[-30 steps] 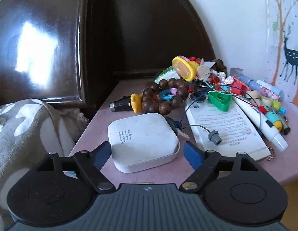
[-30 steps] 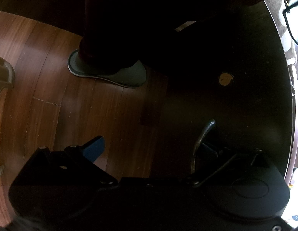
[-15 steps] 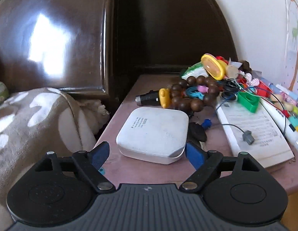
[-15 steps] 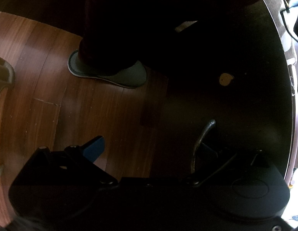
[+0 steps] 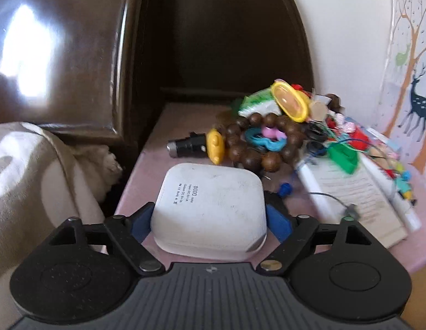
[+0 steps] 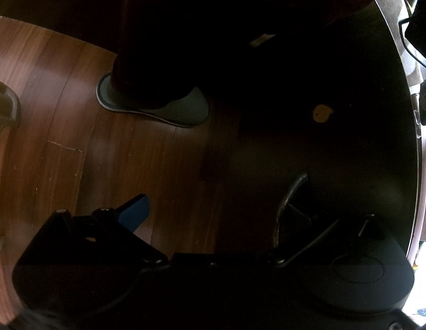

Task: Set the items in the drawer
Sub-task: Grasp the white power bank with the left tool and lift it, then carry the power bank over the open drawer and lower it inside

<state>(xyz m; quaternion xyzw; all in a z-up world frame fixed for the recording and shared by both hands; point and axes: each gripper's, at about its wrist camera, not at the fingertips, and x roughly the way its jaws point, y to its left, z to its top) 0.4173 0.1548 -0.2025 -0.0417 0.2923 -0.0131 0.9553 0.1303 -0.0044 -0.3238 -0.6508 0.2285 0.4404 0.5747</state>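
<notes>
A white rounded-square power bank (image 5: 213,200) lies at the near edge of the pink nightstand top (image 5: 179,118). My left gripper (image 5: 208,218) is open and straddles it, one blue pad close beside each side of the box; I cannot tell whether they touch. In the right wrist view, my right gripper (image 6: 218,206) stands open over the wooden floor. Its left blue pad (image 6: 134,213) is lit; its right finger sits in shadow by the curved metal drawer handle (image 6: 288,200) on the dark drawer front (image 6: 336,151).
Behind the power bank lie a black and yellow plug (image 5: 197,145), a wooden bead bracelet (image 5: 257,143), a yellow case (image 5: 290,101), a booklet (image 5: 347,189), a white tube (image 5: 391,189) and small clutter. Dark headboard (image 5: 75,55) and bedding (image 5: 28,178) at left. A person's slippered foot (image 6: 157,104) stands on the floor.
My left gripper has moved forward and slightly left, so the power bank now sits between its pads instead of ahead of them. The right gripper has not moved.
</notes>
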